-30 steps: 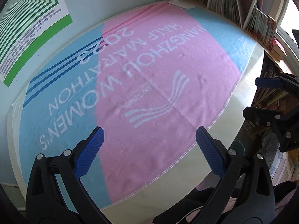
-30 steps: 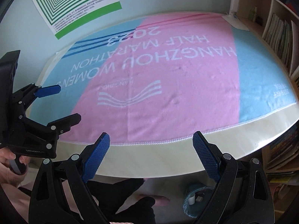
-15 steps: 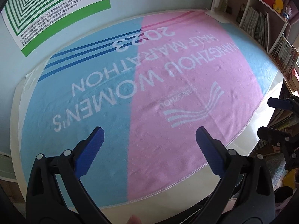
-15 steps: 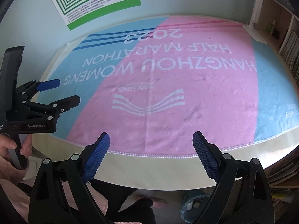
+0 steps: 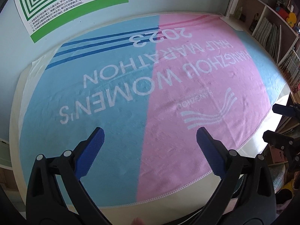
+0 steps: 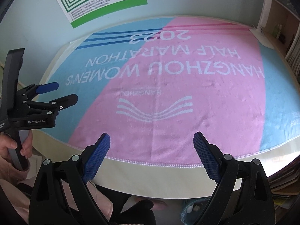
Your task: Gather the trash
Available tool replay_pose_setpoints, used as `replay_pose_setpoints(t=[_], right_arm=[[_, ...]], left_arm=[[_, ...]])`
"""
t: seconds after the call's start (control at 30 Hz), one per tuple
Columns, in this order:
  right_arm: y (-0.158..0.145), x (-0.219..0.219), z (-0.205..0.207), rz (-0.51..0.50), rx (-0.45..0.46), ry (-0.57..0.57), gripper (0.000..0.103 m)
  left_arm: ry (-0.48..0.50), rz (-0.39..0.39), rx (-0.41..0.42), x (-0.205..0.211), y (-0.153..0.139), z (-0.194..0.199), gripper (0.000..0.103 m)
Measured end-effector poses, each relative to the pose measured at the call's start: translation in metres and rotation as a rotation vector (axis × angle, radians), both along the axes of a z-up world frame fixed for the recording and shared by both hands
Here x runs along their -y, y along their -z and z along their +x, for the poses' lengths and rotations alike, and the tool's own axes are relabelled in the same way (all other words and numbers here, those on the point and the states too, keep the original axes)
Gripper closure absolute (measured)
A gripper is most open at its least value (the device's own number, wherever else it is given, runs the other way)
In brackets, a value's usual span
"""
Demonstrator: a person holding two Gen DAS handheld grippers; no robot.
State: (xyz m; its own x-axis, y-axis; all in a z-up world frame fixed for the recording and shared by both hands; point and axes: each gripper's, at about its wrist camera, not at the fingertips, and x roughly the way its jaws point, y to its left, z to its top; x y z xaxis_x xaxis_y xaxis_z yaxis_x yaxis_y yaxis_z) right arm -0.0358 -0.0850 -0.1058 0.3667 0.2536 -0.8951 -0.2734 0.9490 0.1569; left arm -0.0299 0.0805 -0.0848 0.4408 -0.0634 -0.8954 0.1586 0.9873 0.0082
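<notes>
A pink and blue towel printed with white lettering covers the cream table; it also shows in the right wrist view. No trash shows on it. My left gripper is open and empty above the towel's near part; it also shows at the left of the right wrist view. My right gripper is open and empty over the table's front edge; its fingers show at the right of the left wrist view.
A green and white poster hangs on the wall behind the table. Bookshelves stand at the right. A white lamp base sits at the far right corner. A blue bin stands on the floor below the front edge.
Both grippers have swung left and forward over the table, so more of the towel's blue left side and the poster are in view. Both stay open.
</notes>
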Motion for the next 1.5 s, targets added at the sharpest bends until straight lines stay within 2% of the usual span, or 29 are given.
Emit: replay_pose_setpoints(t=[0.6, 1.5], right_arm=[[0.002, -0.002, 0.013, -0.010, -0.012, -0.003, 0.013], [0.007, -0.003, 0.015, -0.011, -0.021, -0.008, 0.013]], left_arm=[[0.014, 0.002, -0.006, -0.004, 0.004, 0.015, 0.007], [0.018, 0.003, -0.009, -0.005, 0.005, 0.017, 0.007]])
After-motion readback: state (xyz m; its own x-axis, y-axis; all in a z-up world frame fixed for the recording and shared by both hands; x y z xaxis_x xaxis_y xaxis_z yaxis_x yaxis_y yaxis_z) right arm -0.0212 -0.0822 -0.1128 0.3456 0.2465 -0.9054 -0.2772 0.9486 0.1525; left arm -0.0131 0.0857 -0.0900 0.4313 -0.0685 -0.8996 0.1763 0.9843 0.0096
